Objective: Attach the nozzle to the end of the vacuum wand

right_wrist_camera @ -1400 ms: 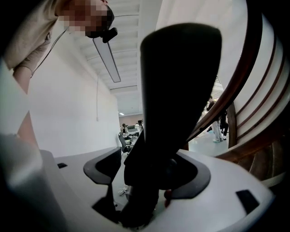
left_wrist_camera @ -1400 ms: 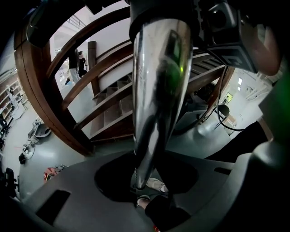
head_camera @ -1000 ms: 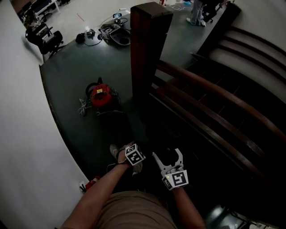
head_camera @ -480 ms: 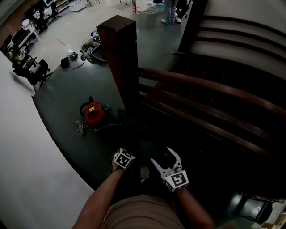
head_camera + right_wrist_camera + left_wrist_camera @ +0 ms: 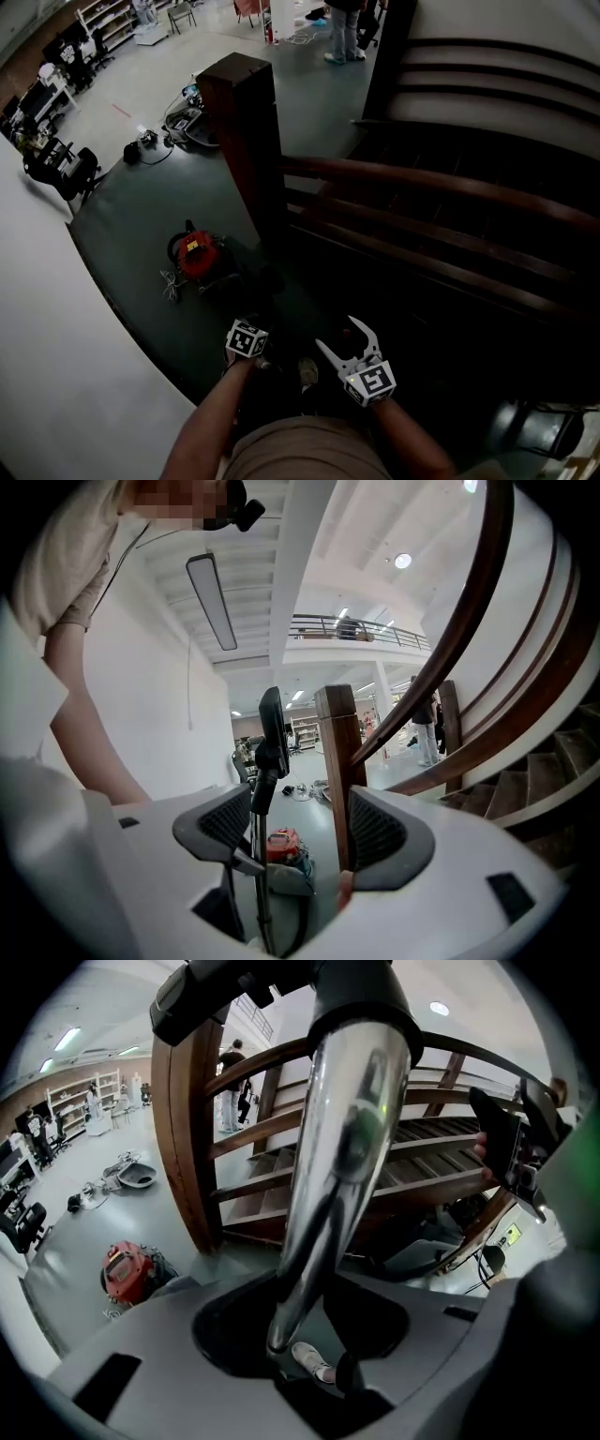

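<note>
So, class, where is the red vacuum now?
In the head view, the vacuum sits on the floor left of centre, just left of the wooden post.

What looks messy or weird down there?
The red vacuum sits by the wooden post with its cord in a loose tangle beside it. The left gripper holds the wand; nothing looks spilled or broken.

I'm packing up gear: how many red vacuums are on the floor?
1. The red vacuum sits on the dark floor, left of the wooden post. Others may be hidden behind the stairs.
</note>
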Motion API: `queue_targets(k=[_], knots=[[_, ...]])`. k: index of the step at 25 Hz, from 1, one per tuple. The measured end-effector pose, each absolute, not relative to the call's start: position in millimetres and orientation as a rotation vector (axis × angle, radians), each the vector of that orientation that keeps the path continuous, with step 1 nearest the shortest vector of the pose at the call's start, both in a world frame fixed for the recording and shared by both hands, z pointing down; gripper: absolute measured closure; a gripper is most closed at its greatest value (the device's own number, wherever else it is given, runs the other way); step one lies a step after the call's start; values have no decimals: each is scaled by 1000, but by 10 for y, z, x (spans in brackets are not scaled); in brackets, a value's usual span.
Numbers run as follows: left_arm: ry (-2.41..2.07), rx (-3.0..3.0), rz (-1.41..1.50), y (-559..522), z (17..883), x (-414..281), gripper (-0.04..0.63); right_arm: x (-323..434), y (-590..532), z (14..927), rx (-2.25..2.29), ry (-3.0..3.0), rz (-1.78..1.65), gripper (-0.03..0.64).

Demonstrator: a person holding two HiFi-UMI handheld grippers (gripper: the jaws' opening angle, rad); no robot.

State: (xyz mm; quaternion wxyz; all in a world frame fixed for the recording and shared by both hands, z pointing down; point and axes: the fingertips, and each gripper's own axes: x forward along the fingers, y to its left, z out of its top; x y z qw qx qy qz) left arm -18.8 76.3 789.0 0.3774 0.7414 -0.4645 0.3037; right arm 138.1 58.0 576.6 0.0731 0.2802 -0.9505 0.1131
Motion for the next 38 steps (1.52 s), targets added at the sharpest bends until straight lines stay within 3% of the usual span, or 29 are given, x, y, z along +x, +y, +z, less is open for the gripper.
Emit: queue_targets(k=[15,38], knots=[[-1265,1846,755,298,7902,-802,442,1340,709,5777,886,-2799,347,304],[-1047,1908,814,-1323,8285,-1015,442,1112,205,5881,1259,-2579,424,304]])
